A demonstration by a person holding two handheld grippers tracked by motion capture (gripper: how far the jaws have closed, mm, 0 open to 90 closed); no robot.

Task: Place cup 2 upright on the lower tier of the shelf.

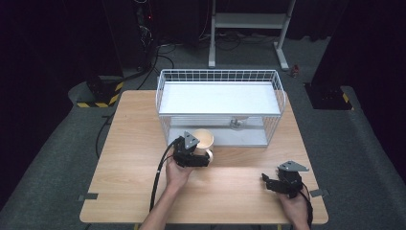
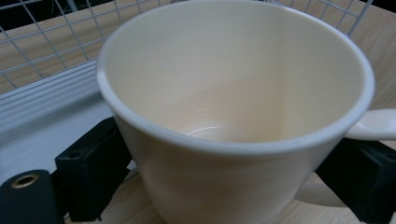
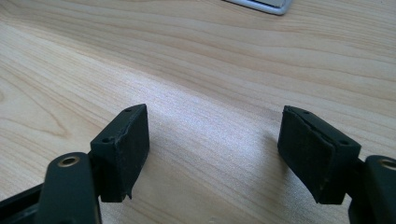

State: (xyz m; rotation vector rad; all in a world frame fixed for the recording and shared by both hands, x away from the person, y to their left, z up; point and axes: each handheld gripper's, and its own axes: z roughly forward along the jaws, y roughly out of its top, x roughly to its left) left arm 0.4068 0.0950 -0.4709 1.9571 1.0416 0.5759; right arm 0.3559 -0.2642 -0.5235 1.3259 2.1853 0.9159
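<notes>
Left gripper (image 1: pixel 203 158): clamped on cream mug (image 1: pixel 203 140), just before wire rack (image 1: pixel 219 106) on table (image 1: pixel 124 182). Mug to be kept upright, handle cleared of wires.
Right gripper (image 3: pixel 212 144): jaws apart, nothing held, low over table.

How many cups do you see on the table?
1: a cream ceramic mug stands between the left gripper's jaws, just in front of the white wire rack. The rack's shelf may hide others.
</notes>
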